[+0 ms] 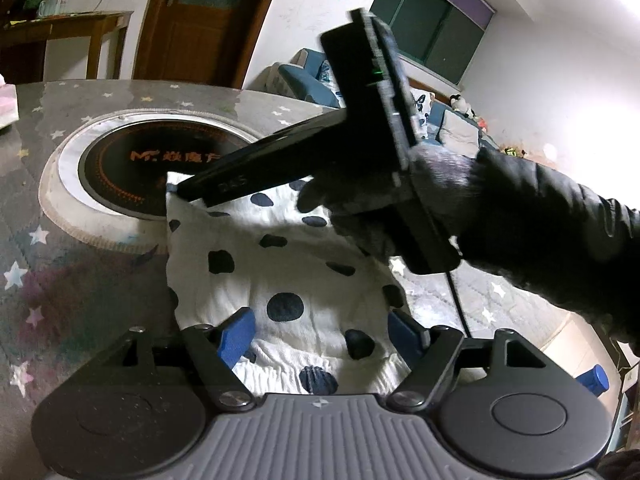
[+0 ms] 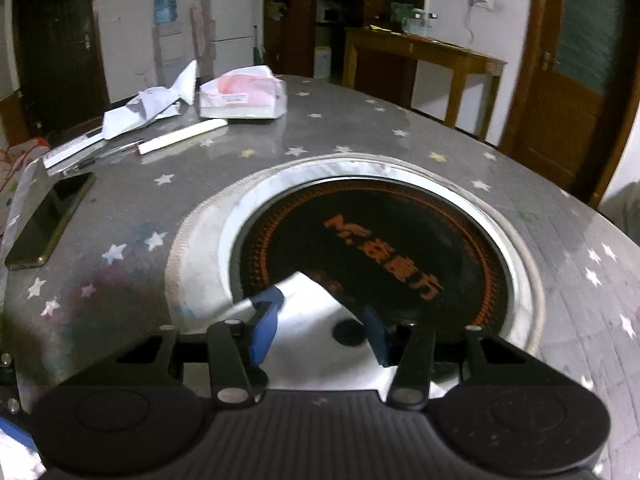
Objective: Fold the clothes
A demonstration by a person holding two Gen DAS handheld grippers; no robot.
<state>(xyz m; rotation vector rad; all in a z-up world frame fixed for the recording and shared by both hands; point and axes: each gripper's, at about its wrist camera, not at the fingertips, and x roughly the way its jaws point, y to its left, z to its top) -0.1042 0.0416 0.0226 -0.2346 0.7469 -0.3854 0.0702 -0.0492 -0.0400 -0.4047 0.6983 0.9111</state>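
A white cloth with dark blue dots [image 1: 280, 264] lies folded on the grey star-patterned table [image 1: 80, 264]. In the left wrist view my left gripper [image 1: 320, 334] is open, its blue fingers [image 1: 236, 336] spread over the cloth's near edge. My right gripper [image 1: 180, 192], held by a gloved hand [image 1: 432, 184], reaches across to the cloth's far corner. The right wrist view shows that gripper [image 2: 320, 328] open, with the cloth's white corner [image 2: 308, 300] lying between its blue fingers [image 2: 266, 320], over the rim of the round cooktop.
A black round induction cooktop [image 2: 380, 248] with a metal ring sits sunk in the table's middle. Beyond it lie a phone [image 2: 48, 220], a white stick [image 2: 184, 136], crumpled paper [image 2: 148, 108] and a tissue pack [image 2: 244, 96]. A wooden side table [image 2: 420, 52] stands behind.
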